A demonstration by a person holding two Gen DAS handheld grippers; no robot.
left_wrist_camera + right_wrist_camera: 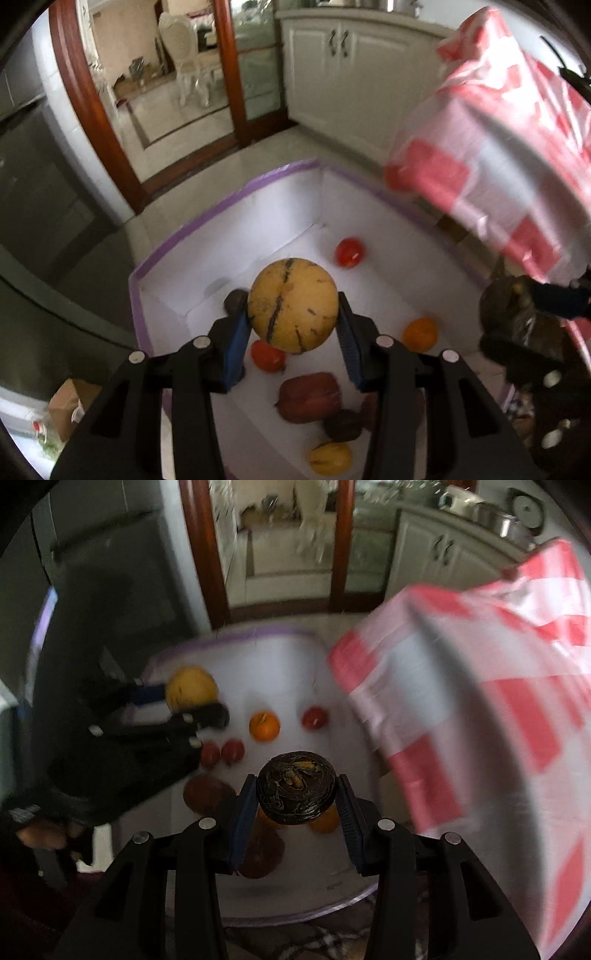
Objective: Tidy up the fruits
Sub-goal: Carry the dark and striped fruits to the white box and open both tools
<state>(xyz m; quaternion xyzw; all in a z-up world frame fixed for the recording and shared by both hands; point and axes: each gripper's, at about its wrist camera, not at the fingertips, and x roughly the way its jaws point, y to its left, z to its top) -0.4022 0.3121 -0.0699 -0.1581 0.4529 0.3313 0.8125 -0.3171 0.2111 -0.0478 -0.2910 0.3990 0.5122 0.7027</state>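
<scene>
My left gripper (pixel 293 325) is shut on a yellow melon (pixel 292 305) with dark streaks and holds it above a white box with a purple rim (pixel 221 210). My right gripper (pixel 296 797) is shut on a dark wrinkled round fruit (pixel 296 792) over the same box (pixel 236 637). Several fruits lie on the box floor: a red tomato (pixel 349 252), an orange (pixel 419 334), a red-orange fruit (pixel 267 356), a reddish-brown fruit (pixel 309 397) and a small yellow fruit (pixel 330 458). The left gripper with the melon (pixel 191 689) also shows in the right wrist view.
A red-and-white checked plastic bag (pixel 506 147) hangs at the right above the box; it also shows in the right wrist view (pixel 480 720). White cabinets (pixel 351 70) and a wooden-framed glass door (pixel 229 70) stand behind. A dark appliance (pixel 40 184) is at the left.
</scene>
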